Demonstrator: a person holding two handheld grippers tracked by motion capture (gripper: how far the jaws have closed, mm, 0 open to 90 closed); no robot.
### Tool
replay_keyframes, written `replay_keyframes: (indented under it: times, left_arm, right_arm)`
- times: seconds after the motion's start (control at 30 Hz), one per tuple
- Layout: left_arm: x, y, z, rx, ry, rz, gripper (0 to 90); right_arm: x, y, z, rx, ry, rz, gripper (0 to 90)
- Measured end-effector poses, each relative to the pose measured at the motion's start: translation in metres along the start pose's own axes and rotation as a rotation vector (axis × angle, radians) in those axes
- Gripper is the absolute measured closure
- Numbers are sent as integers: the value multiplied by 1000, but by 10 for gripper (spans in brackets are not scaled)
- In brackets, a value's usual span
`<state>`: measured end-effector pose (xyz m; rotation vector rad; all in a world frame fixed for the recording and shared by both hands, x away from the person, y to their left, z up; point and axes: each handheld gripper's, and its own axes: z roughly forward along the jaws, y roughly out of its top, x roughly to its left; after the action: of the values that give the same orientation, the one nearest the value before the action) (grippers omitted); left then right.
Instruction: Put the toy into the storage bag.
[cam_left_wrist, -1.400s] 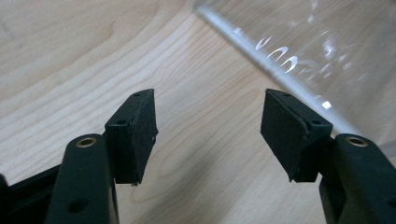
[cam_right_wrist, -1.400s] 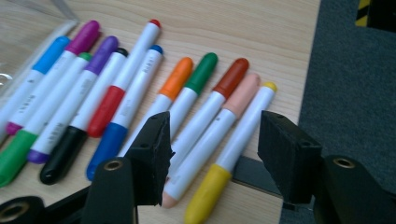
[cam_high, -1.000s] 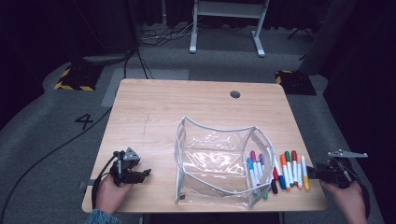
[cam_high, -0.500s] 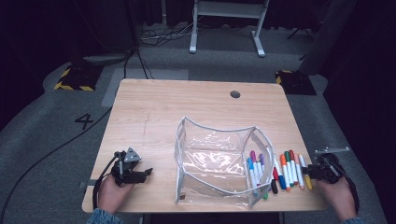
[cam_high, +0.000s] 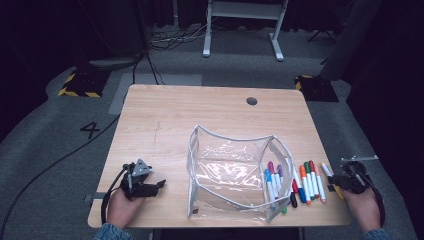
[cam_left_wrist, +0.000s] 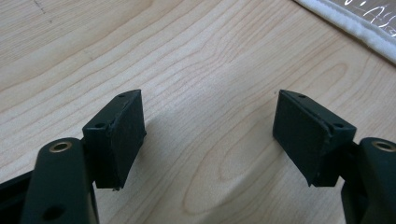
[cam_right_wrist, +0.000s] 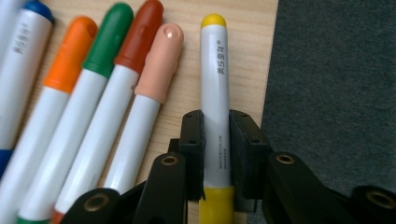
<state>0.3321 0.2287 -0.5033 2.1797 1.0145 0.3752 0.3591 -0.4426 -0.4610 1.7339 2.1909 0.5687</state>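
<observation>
Jaws of my right gripper (cam_right_wrist: 216, 154) had just been closing and sat clamped on the yellow marker (cam_right_wrist: 214, 88), which lay at the table (cam_high: 165, 125) edge, just beside the peach marker (cam_right_wrist: 156, 74) in the marker row (cam_high: 307, 180). My left gripper (cam_left_wrist: 210, 135) had been opening, wide over bare wood, near the clear pouch (cam_high: 230, 170).

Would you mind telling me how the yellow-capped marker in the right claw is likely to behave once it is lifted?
The yellow-capped marker looks stiff and probably light: a slim plastic barrel. Its smooth round body may slip or swivel, since the right claw pinches it near one end, jaws having just closed. If released on the table, it would likely roll.
</observation>
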Motion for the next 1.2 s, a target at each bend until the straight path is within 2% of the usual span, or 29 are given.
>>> replay_keyframes:
  times: [0.03,0.07,0.1,0.17,0.23,0.27,0.3,0.33,0.7,0.73,0.83,0.87,0.9,0.93,0.97,1.0,1.1,1.13,1.17,1.2]
  left_arm:
    - [0,1,1,0,3,8,252]
    - [0,1,1,0,3,8,252]
    - [0,2,2,-2,3,8,252]
    - [0,2,2,-1,4,6,252]
    - [-1,3,3,-2,6,2,252]
    - [-1,3,3,-1,7,-2,252]
    - [-2,4,4,-3,10,-7,252]
    - [-2,4,4,-4,13,-9,251]
    - [-2,5,5,-2,15,-17,247]
    - [-2,5,5,-2,15,-17,247]
    - [-2,6,5,1,17,-10,245]
    - [-2,6,5,1,17,-9,245]
    - [-2,6,5,2,15,-13,245]
    - [-2,6,5,2,15,-13,245]
    - [-3,5,5,0,14,-16,245]
    - [-3,5,5,0,14,-16,245]
    - [-3,5,5,0,14,-16,245]
    - [-2,6,5,2,16,-13,245]
    - [-3,5,5,0,14,-16,245]
    - [-3,5,5,0,14,-16,245]
  right_arm:
    - [-1,0,-8,-23,24,9,762]
    - [-1,0,-8,-23,24,9,762]
    - [-2,0,-18,-57,44,-8,761]
    - [-2,1,-23,-71,60,-9,761]
    - [0,2,-34,-105,85,-18,761]
    - [4,5,-45,-136,114,-32,761]
    - [4,5,-45,-136,114,-32,761]
    - [9,7,-55,-159,133,-48,761]
    - [39,30,-106,-234,215,-146,761]
    - [39,30,-106,-234,215,-146,761]
    - [55,40,-123,-253,247,-195,761]
    - [55,40,-123,-253,247,-195,761]
    - [65,44,-131,-262,264,-230,761]
    - [65,44,-131,-262,264,-230,761]
    - [77,50,-141,-270,281,-274,761]
    - [81,52,-144,-276,285,-293,761]
    - [92,58,-152,-283,303,-321,761]
    - [102,63,-159,-287,326,-355,761]
    - [108,65,-162,-288,336,-365,761]
    - [108,65,-162,-288,336,-365,761]
